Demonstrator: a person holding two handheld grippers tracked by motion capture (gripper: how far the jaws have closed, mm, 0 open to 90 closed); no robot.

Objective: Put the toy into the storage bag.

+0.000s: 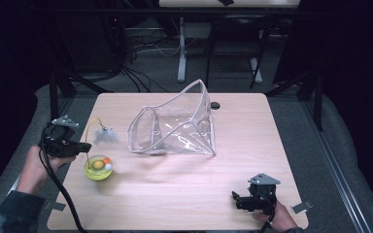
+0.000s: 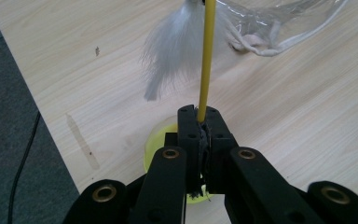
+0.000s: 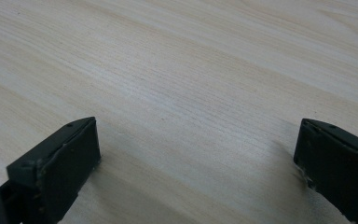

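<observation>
Fig.: left gripper (image 2: 200,122) clenched on yellow wand (image 2: 207,60) w/ feather (image 2: 172,51), mid-carry; next likely into clear pouch (image 1: 175,127). Right gripper (image 3: 196,154) rested, jaws released.

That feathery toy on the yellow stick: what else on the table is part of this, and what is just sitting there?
In use:
- feather wand, clamped in the left tool
- clear bag, open beside it

Lying about:
- yellow bowl holding small balls
- right tool, open over bare table
</observation>
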